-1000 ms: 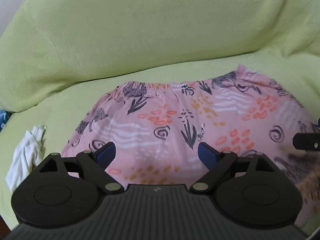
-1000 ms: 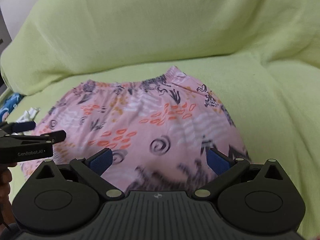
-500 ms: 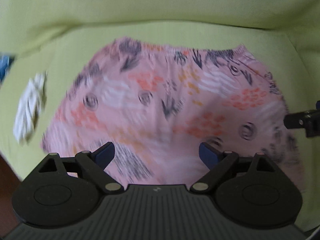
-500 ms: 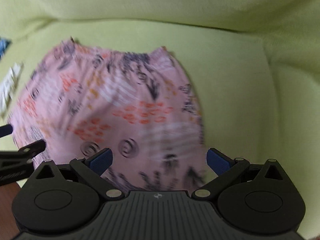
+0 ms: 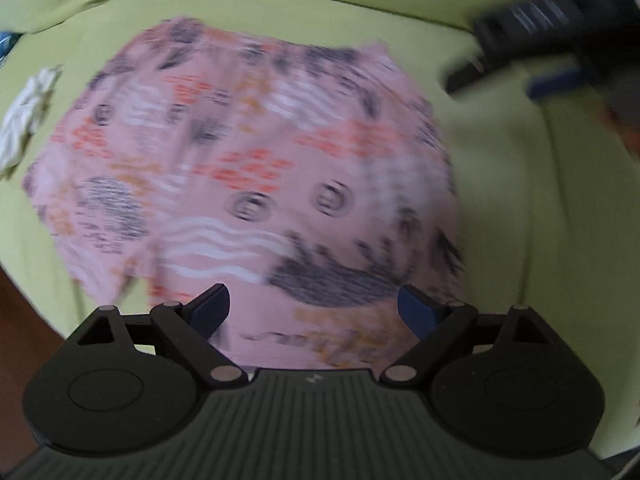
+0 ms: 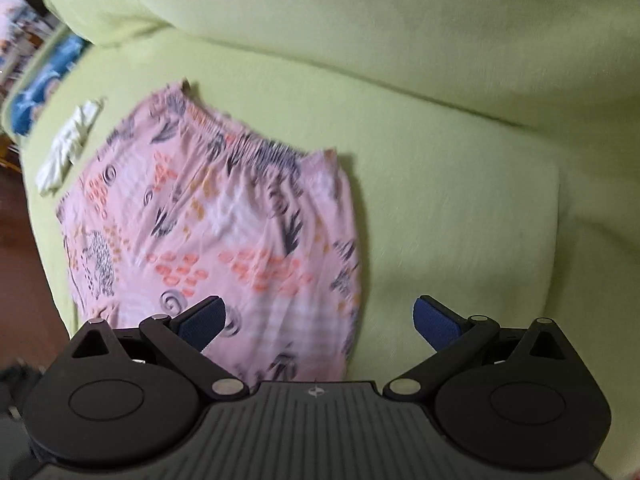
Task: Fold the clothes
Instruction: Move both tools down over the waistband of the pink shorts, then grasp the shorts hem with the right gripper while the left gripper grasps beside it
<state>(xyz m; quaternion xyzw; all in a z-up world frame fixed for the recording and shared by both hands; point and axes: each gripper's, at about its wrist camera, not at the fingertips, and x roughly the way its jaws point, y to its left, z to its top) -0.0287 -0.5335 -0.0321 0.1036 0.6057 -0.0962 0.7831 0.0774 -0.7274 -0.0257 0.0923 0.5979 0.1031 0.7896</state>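
Pink patterned shorts [image 5: 256, 176] lie flat on the lime-green sofa seat [image 5: 500, 184], waistband toward the backrest; they also show in the right wrist view [image 6: 224, 240]. My left gripper [image 5: 314, 312] is open and empty, above the near hem of the shorts. My right gripper [image 6: 318, 324] is open and empty, above the shorts' right edge and the bare seat. In the left wrist view the right gripper [image 5: 532, 60] shows blurred at the upper right, off the garment.
A small white cloth [image 5: 28, 120] lies on the seat left of the shorts, also in the right wrist view [image 6: 70, 144]. A blue item [image 6: 44, 88] sits at the far left. The backrest [image 6: 360, 20] rises behind. Brown floor [image 6: 24, 264] lies beyond the front edge.
Both grippers have pulled back and lifted, open throughout. The right gripper has swung to the right, off the shorts. The shorts have not moved.
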